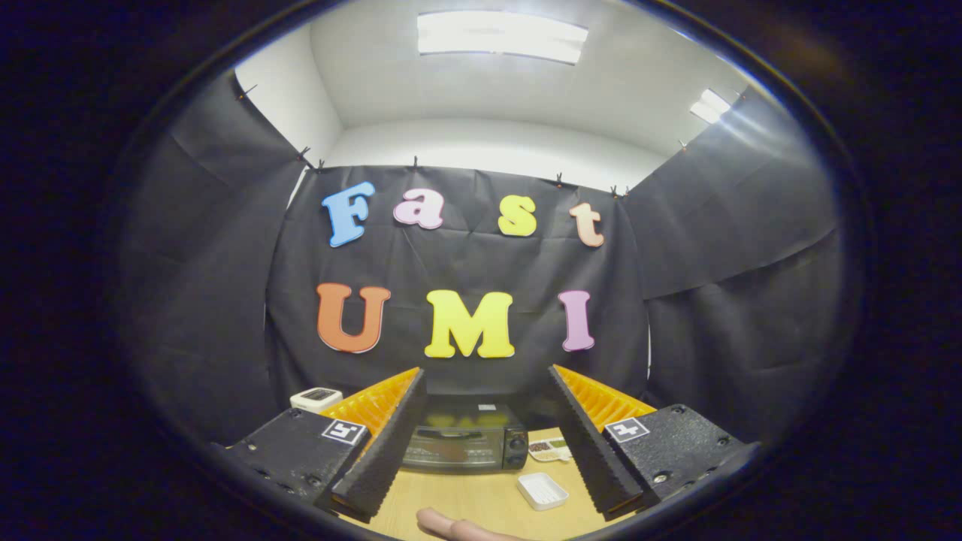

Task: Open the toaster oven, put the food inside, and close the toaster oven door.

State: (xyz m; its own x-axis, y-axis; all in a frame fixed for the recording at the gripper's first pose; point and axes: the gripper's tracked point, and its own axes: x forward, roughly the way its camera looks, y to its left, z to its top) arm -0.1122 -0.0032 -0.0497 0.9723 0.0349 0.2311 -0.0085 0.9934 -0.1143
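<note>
Nearest the camera, at the bottom centre of the frame, a pale pink sausage-shaped piece [458, 528] is seen lying on the wooden table [481, 496], probably the food of the task, though its end is cut off and it cannot be told for certain. Just above it the gripper [481, 383] is held with its jaws spread wide, nothing between them; the fingers are wedge-shaped, with ribbed inner faces and finely toothed edges.

Beyond the fingers, in the lower middle of the frame, the toaster oven [462, 445] is seen against the cloth wall. It is a dark boxy metal body with a glass door, a handle bar along the top of the door and two round knobs at its right side. The door appears closed; something reddish is faintly seen through the glass, but it cannot be made out whether it is food or a reflection. So the scene fits either food waiting to go in or a finished job.

A shallow white rectangular tray [542, 490] lies at lower right of centre, a small divided dish [550, 449] is beside the oven, and a white timer-like box [316, 398] stands at lower left.

As risks, the smooth rounded piece could roll or squirt from the toothed fingers if pinched off-centre, and the light oven could be dragged forward if its handle were pulled at a slant.
</note>
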